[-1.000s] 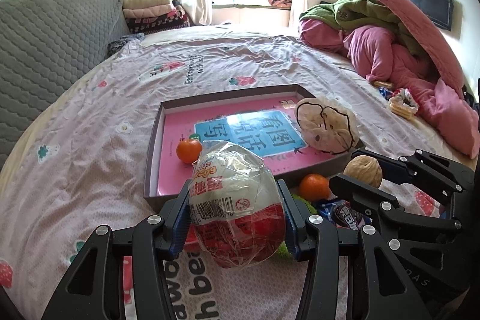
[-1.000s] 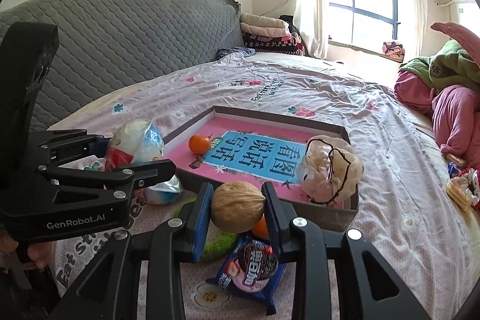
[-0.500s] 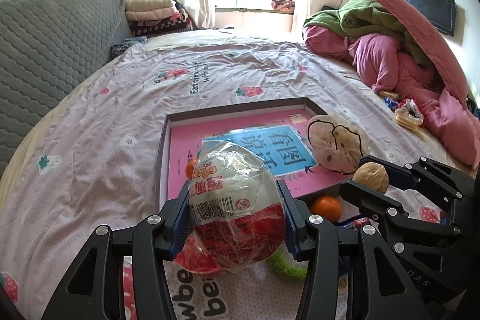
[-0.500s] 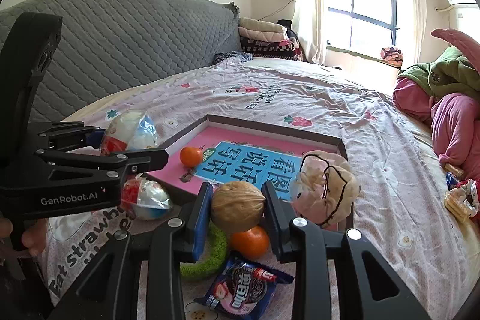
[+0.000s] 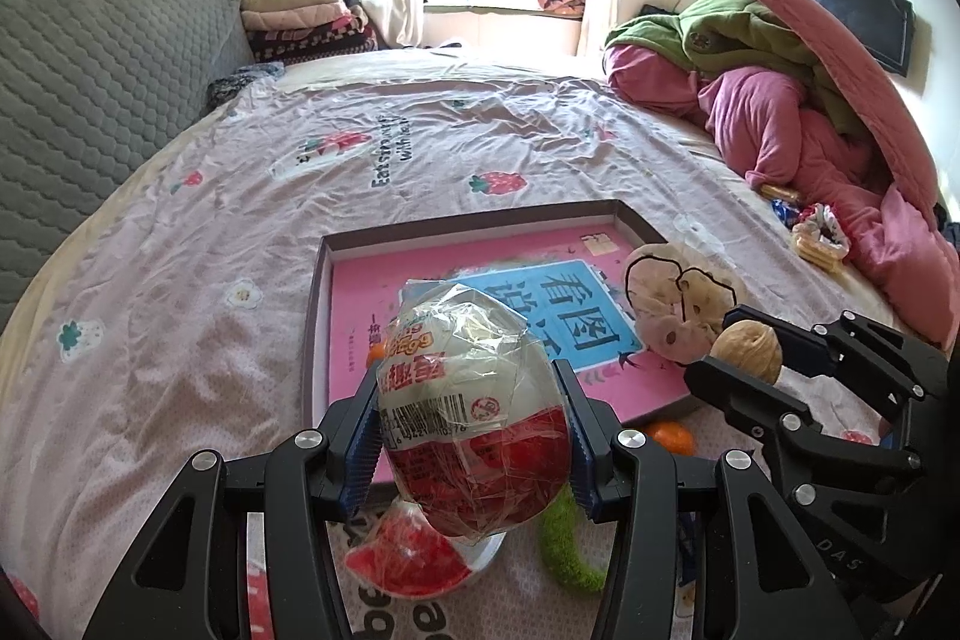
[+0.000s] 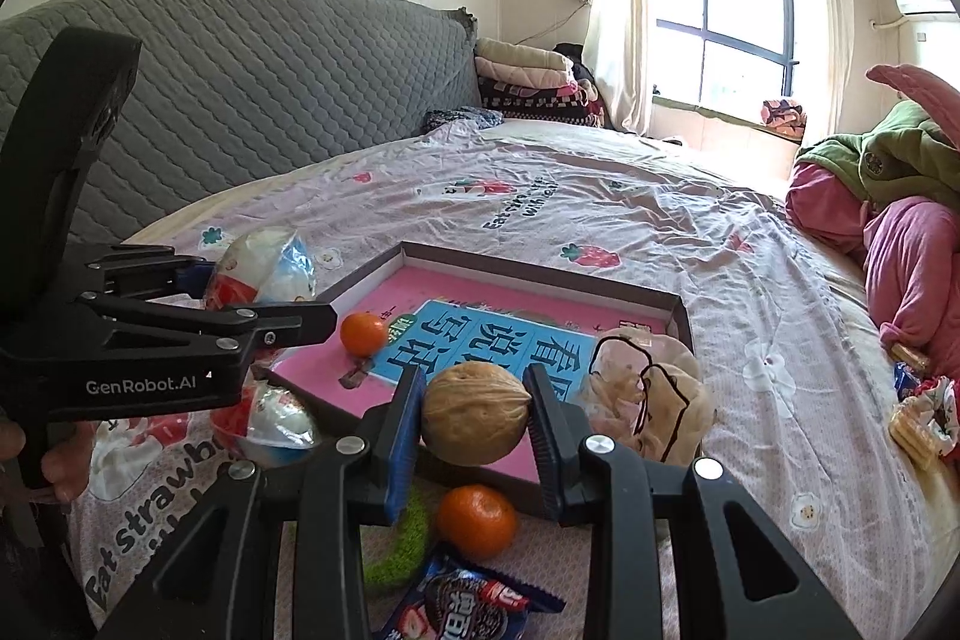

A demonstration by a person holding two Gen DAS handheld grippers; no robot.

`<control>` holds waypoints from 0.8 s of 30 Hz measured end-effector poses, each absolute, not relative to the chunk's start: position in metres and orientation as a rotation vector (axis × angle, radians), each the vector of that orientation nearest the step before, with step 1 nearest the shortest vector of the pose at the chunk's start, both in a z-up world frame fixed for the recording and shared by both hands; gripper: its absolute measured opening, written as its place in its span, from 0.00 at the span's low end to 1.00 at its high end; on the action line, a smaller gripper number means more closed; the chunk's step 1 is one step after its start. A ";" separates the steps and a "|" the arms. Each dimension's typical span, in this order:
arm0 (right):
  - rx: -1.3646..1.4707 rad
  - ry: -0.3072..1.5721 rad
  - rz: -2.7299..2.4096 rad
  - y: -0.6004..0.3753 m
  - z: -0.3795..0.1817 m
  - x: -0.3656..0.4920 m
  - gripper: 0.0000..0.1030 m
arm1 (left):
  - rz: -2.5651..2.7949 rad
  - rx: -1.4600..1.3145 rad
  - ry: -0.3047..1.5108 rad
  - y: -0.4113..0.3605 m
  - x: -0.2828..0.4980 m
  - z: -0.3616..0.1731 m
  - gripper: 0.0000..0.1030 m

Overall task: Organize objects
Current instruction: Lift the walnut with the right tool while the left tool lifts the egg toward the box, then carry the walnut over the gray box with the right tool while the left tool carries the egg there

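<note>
Left wrist view: the left gripper [image 5: 471,433] pinches a wrapped egg-shaped snack [image 5: 474,412]; at two o'clock, the right gripper [image 6: 474,415] pinches a walnut [image 6: 477,412]. Both hang over the near edge of the pink-floored box [image 5: 456,253] on the bed [image 5: 180,280].

tray [image 6: 677,305] pink | tangerine [image 6: 477,520] orange | bedsheet [image 5: 420,148] lilac, strawberry-printed

"GenRobot.AI" on left gripper [image 6: 273,292]; "strawb" on bedsheet [image 6: 600,196]
</note>
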State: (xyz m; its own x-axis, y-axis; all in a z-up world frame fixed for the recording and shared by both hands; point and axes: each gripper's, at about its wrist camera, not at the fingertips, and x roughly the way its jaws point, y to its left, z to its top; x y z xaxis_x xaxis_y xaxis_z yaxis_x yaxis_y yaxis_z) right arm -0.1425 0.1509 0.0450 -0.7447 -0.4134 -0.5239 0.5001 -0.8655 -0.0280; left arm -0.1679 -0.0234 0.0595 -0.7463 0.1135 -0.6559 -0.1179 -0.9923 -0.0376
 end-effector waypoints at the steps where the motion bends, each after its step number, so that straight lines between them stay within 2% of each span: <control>1: 0.711 0.231 -2.539 0.150 0.045 -0.145 0.33 | 2.819 -1.060 0.011 -0.023 -0.171 0.060 0.51; 24: 0.697 0.222 -2.572 0.153 0.049 -0.186 0.33 | 2.815 -1.046 -0.044 -0.035 -0.209 0.068 0.51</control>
State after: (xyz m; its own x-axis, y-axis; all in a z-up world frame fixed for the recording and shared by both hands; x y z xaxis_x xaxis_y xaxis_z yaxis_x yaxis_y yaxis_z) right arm -0.1856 0.1529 0.0489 -0.7640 -0.3929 -0.5118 0.4747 -0.8795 -0.0335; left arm -0.2086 -0.0355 0.0677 -0.7493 0.1389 -0.6475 -0.1188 -0.9901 -0.0750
